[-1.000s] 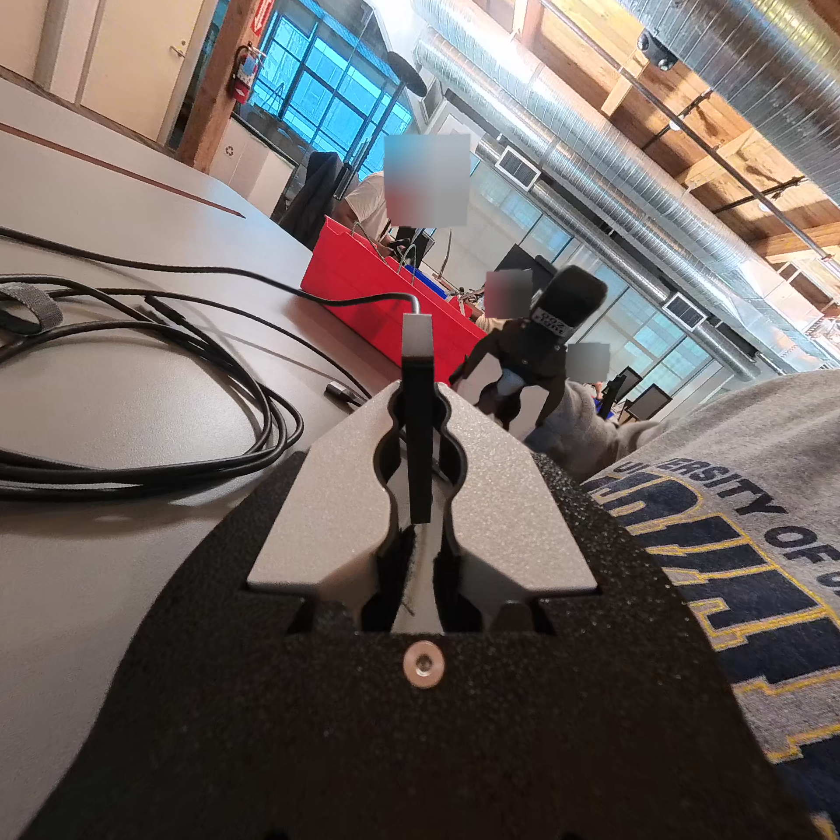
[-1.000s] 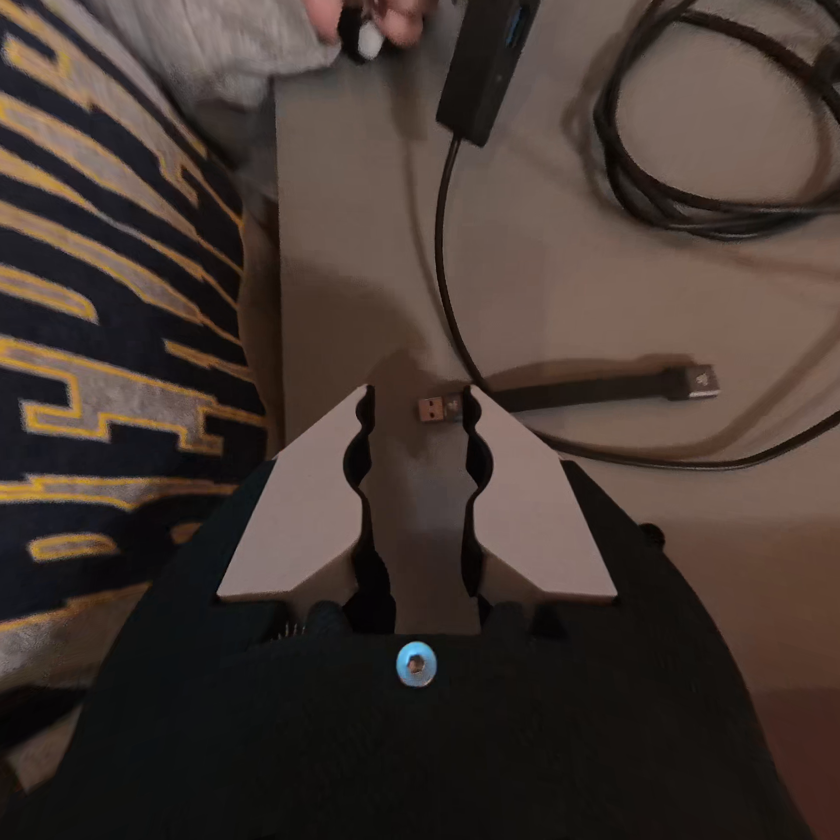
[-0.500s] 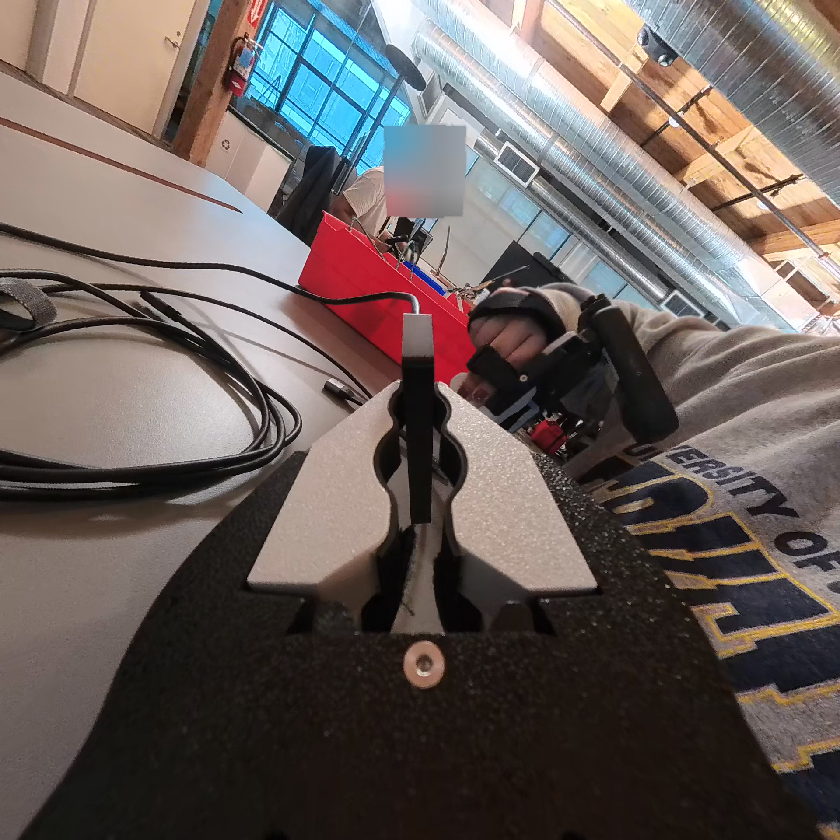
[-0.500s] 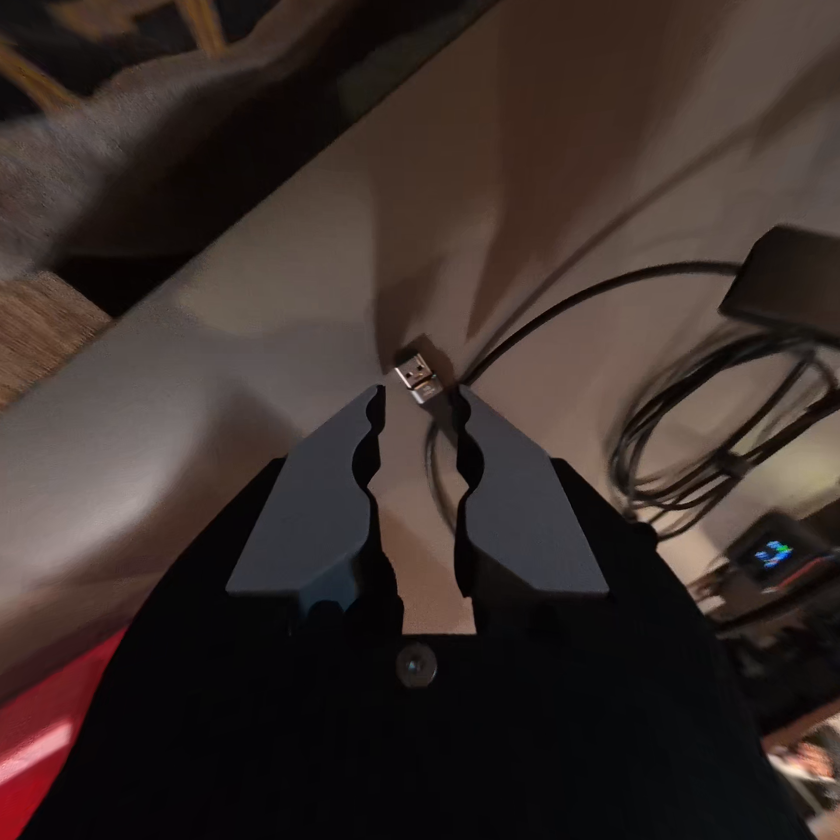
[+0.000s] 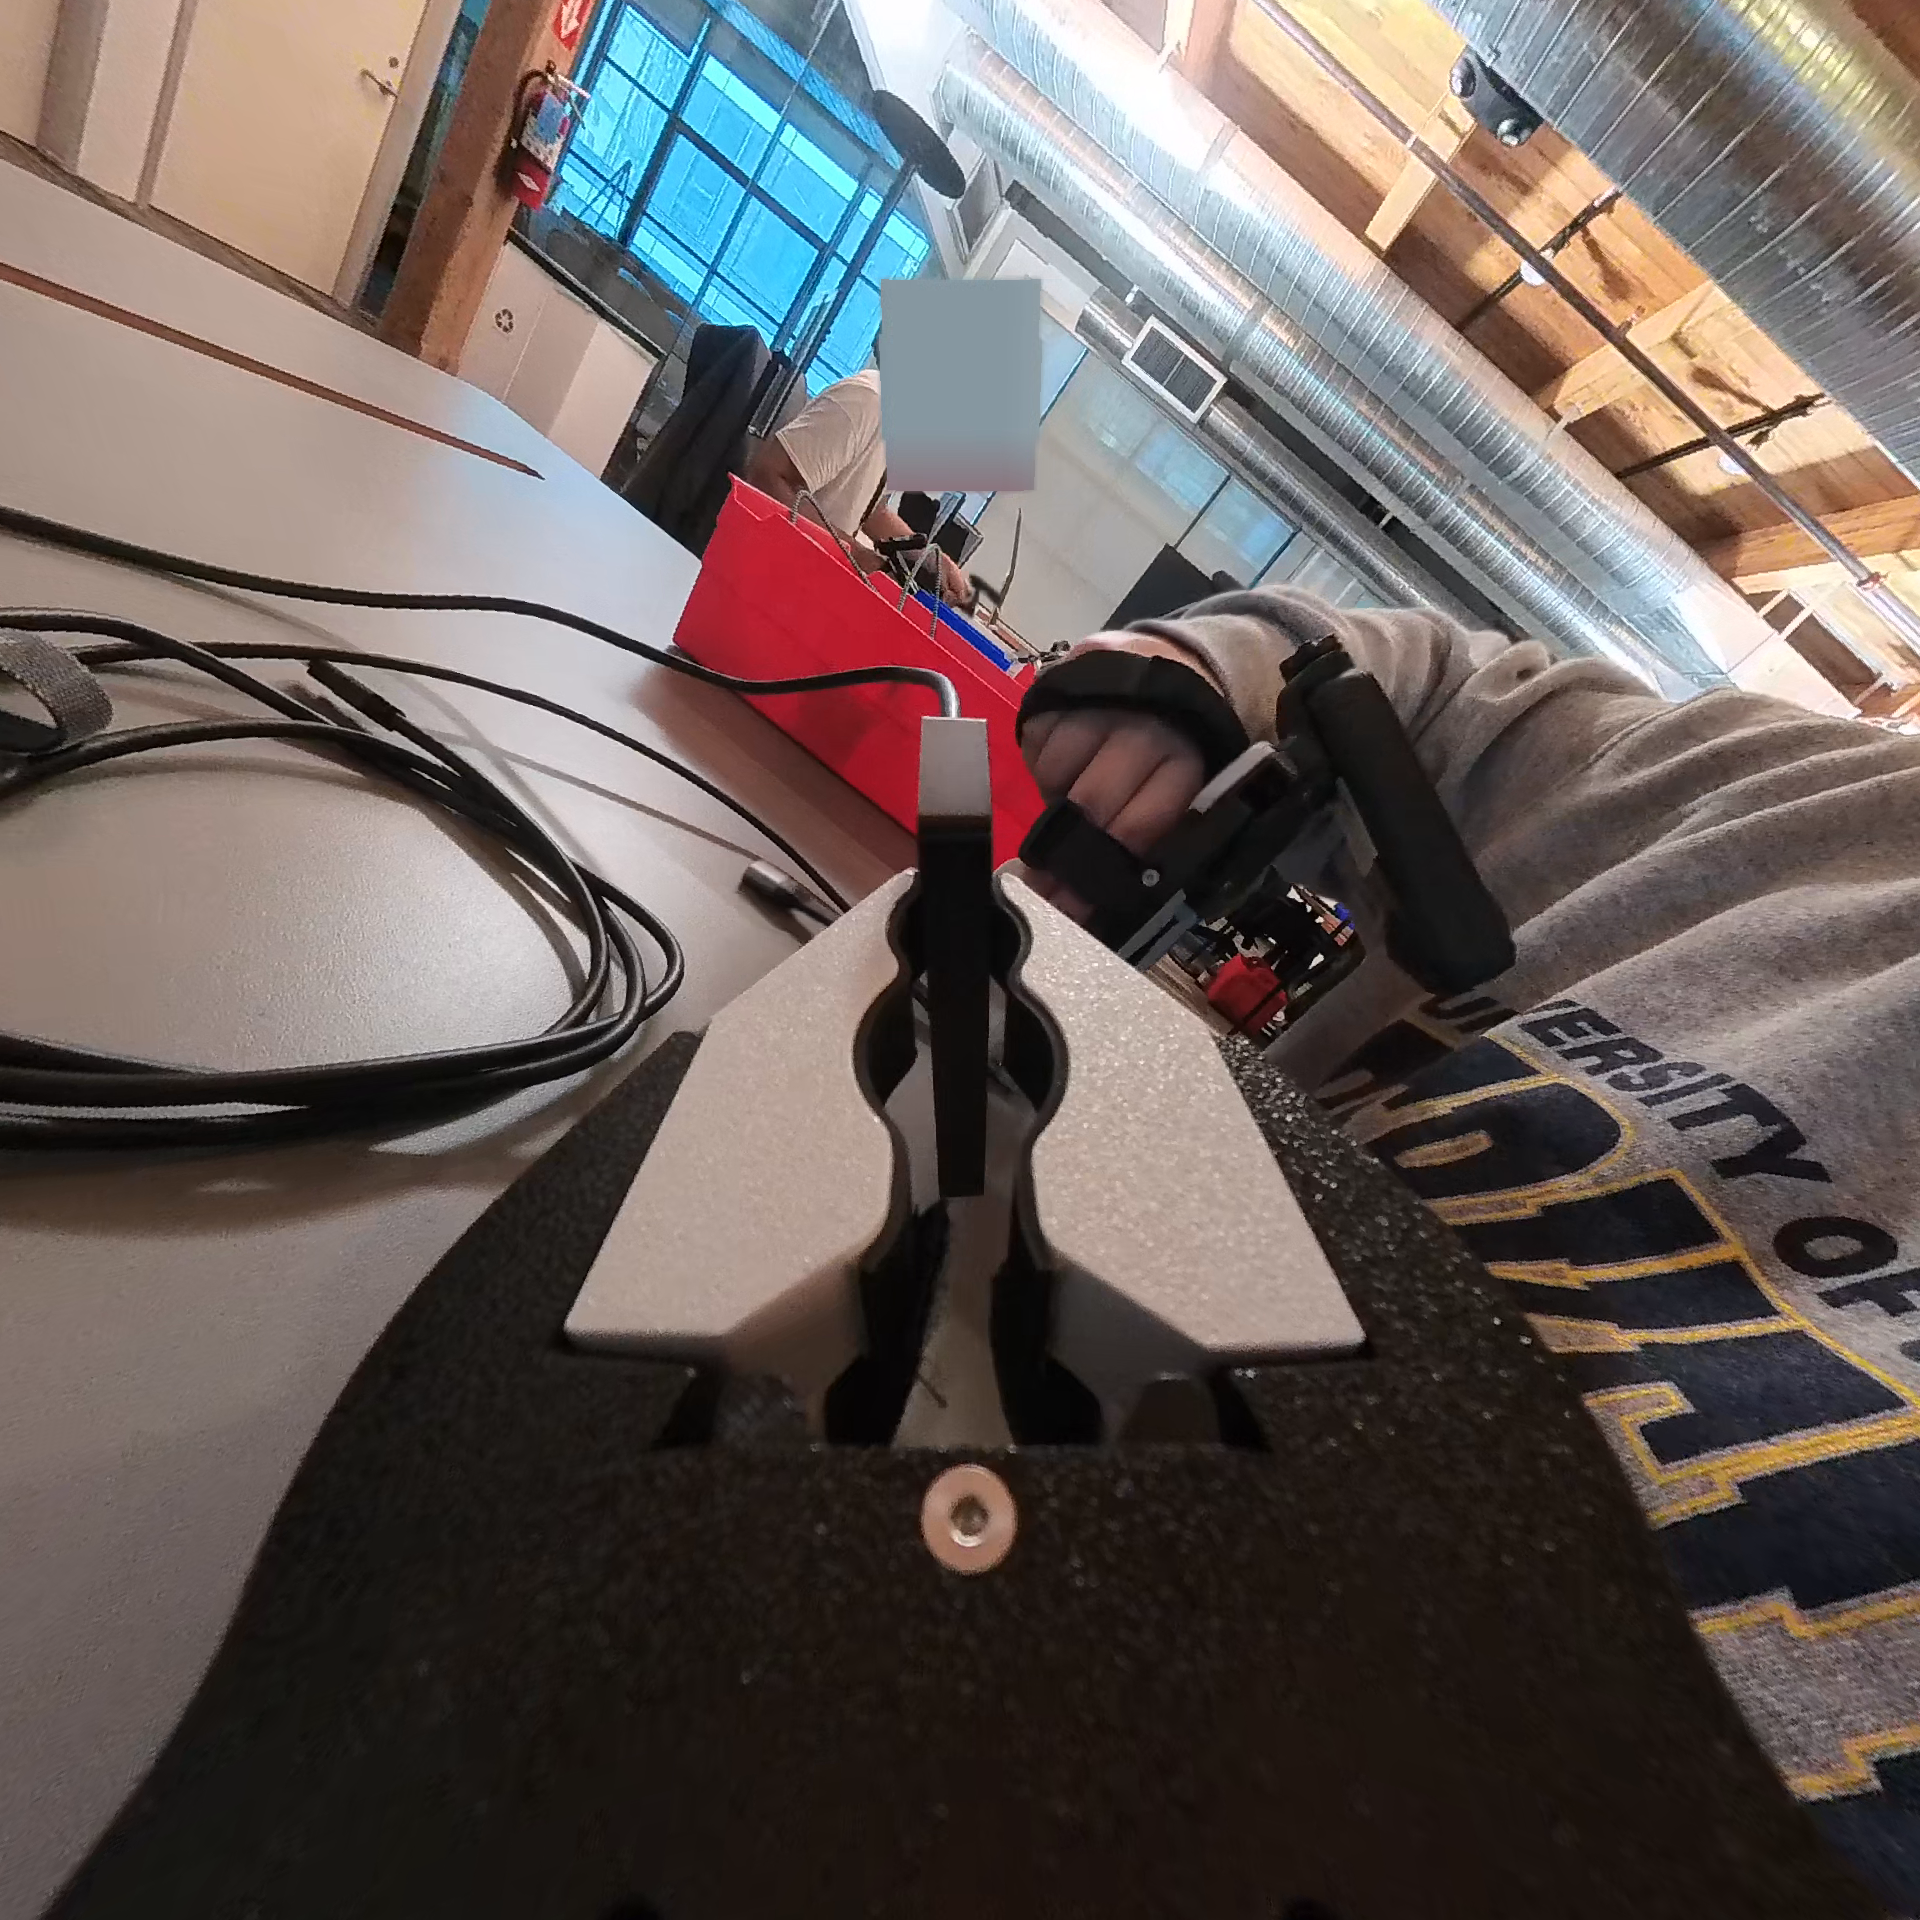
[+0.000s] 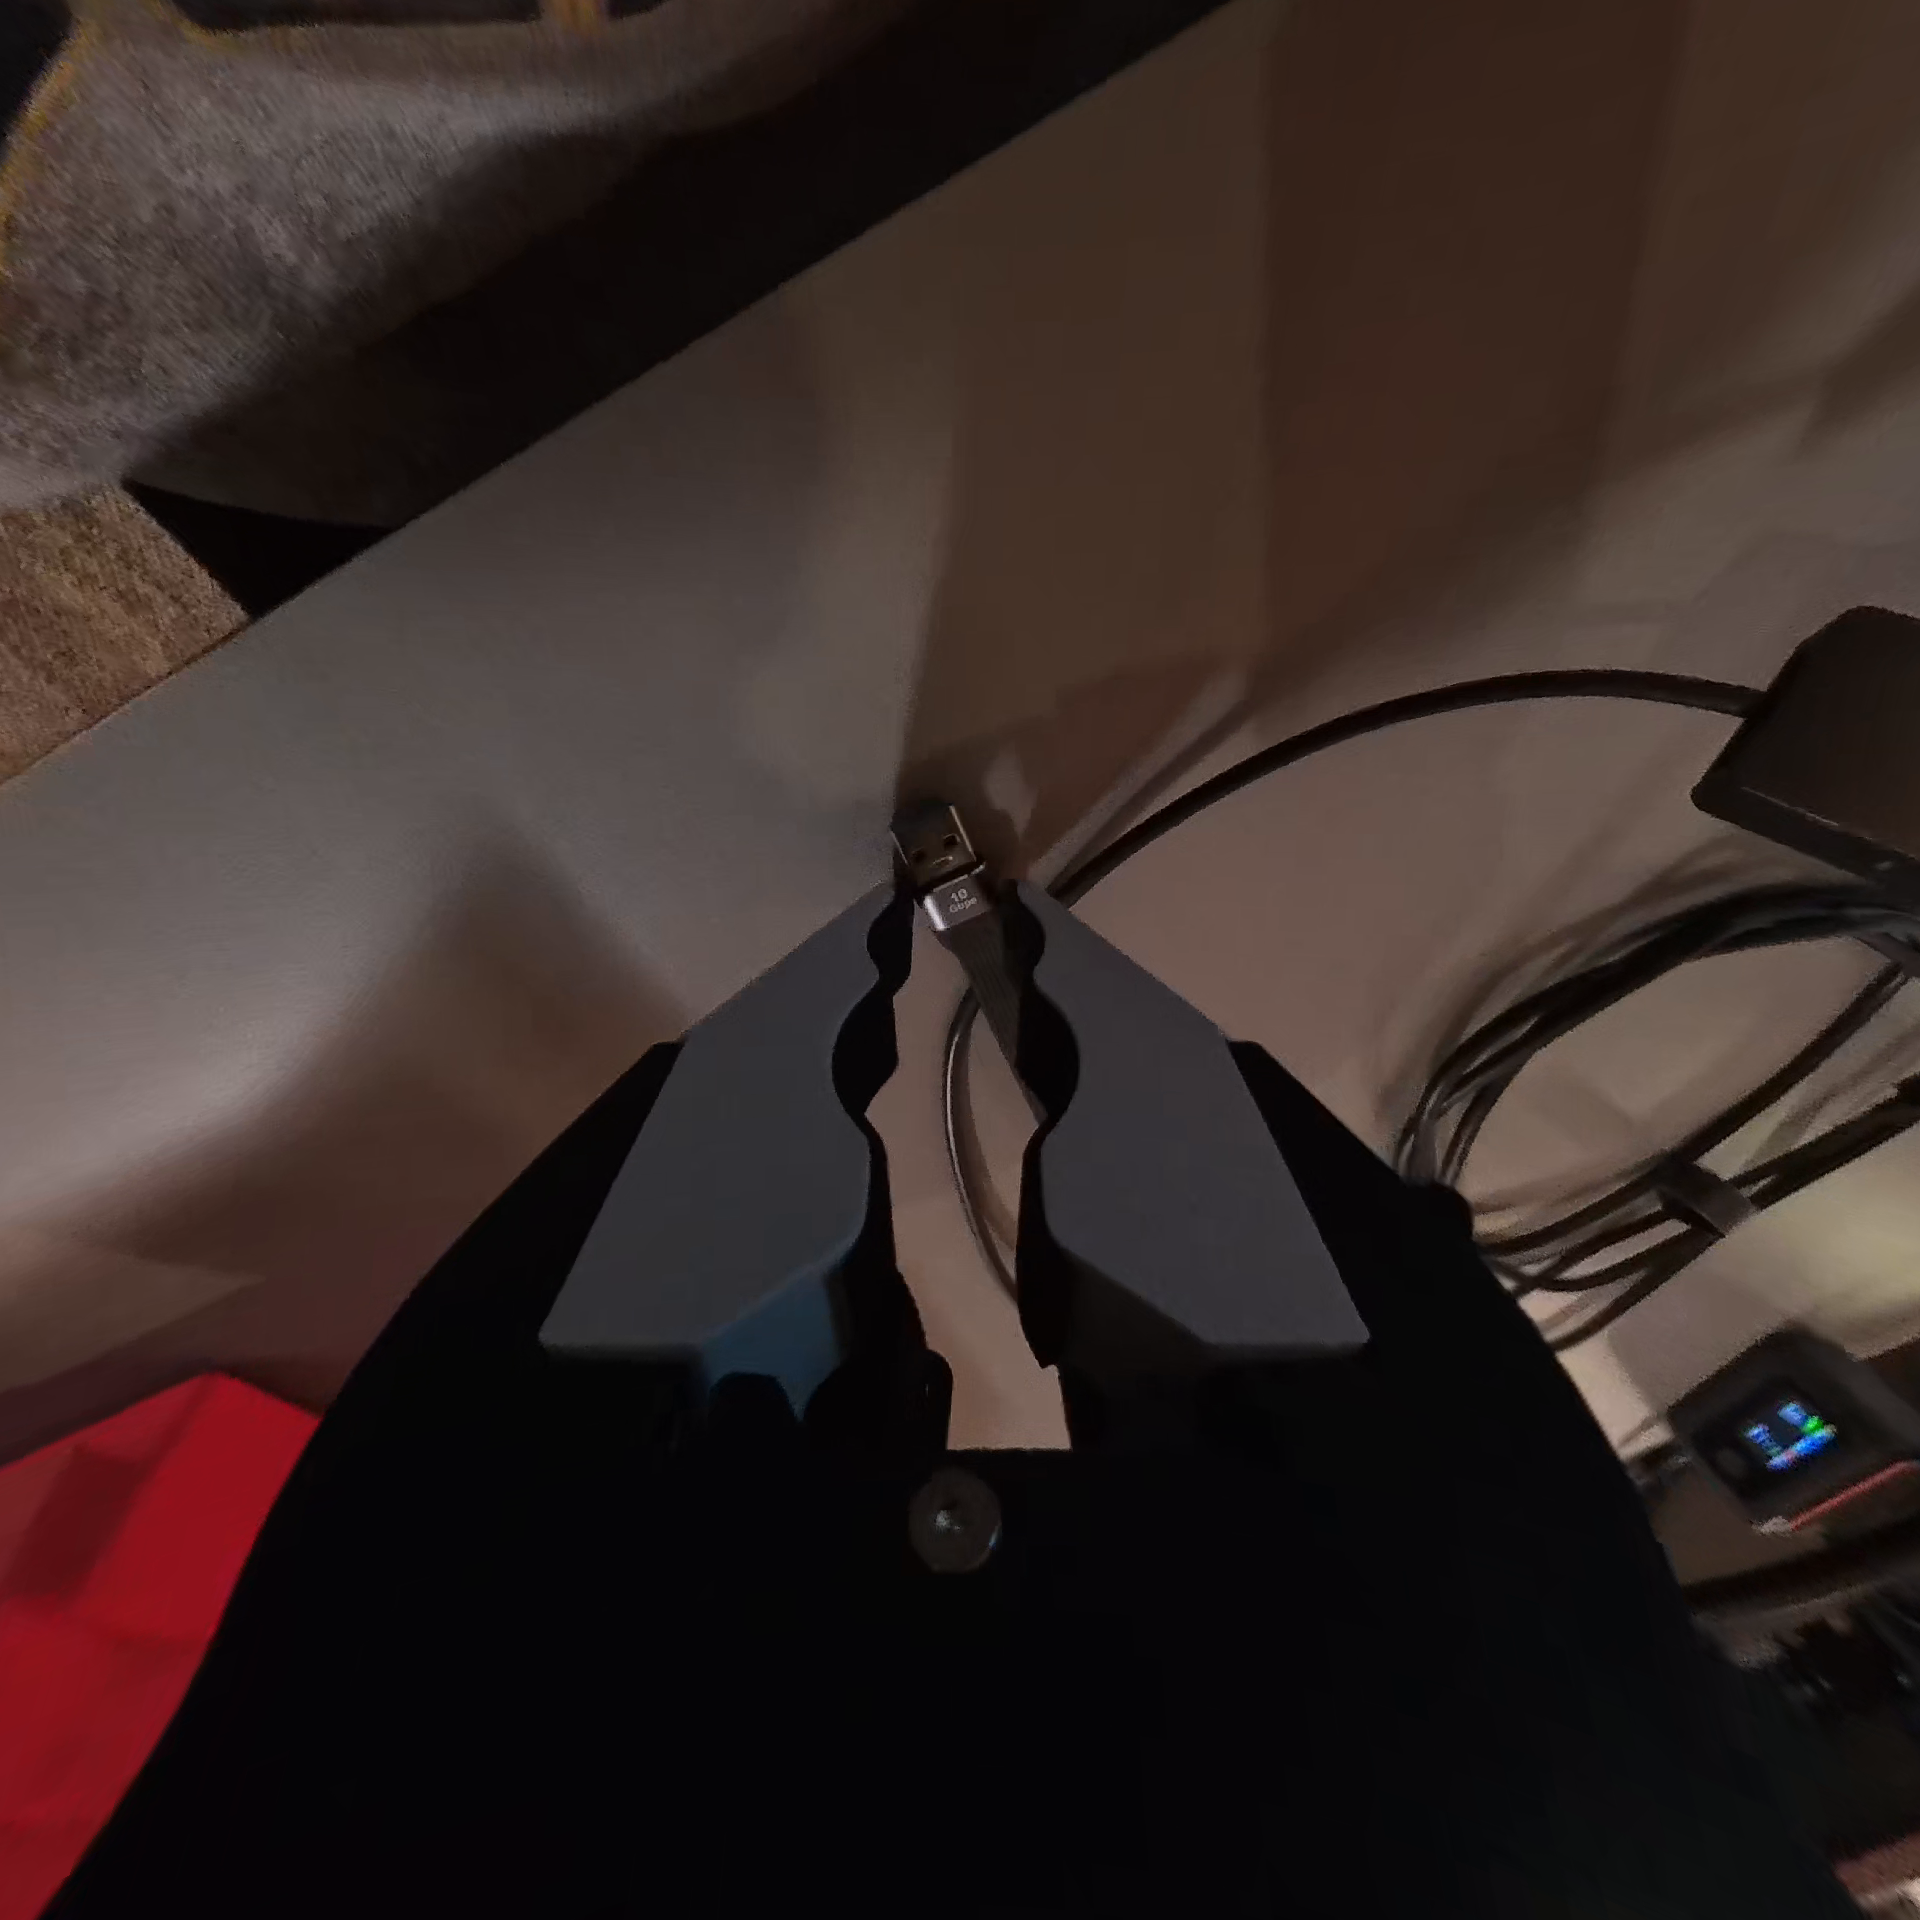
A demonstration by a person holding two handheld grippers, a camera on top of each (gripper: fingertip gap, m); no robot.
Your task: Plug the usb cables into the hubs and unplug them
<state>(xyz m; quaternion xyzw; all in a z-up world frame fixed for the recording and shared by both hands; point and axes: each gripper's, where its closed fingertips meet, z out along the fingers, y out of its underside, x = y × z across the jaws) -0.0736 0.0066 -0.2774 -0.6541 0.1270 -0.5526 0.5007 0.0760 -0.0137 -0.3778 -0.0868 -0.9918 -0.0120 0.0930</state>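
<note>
My left gripper (image 5: pixel 956 883) is shut on a black USB hub (image 5: pixel 956 1018), held edge-on and upright above the table; the hub's silver end (image 5: pixel 954 769) points away and its black cable (image 5: pixel 520 613) trails left. My right gripper (image 6: pixel 958 899) is open, low over the table. A flat black USB cable (image 6: pixel 1003 997) lies between its fingers, and the cable's silver plug (image 6: pixel 935 842) sticks out just past the tips. The jaws stand apart from the plug. The end of a black hub (image 6: pixel 1829 727) shows at the right edge of the right wrist view.
Coiled black cables (image 5: pixel 416 935) lie on the grey table (image 5: pixel 260 1351) to the left, and also show in the right wrist view (image 6: pixel 1662 1091). A red bin (image 5: pixel 810 644) stands behind. A small device with a lit screen (image 6: pixel 1766 1444) sits at the right. The table edge (image 6: pixel 468 582) and a person's sweatshirt (image 5: pixel 1662 1143) are close. My right fingertips sit around 20 cm from my left ones.
My right gripper swung from looking down at the table to a low angle and moved forward, so the plug now sits between its fingertips. My left gripper held the hub still.
</note>
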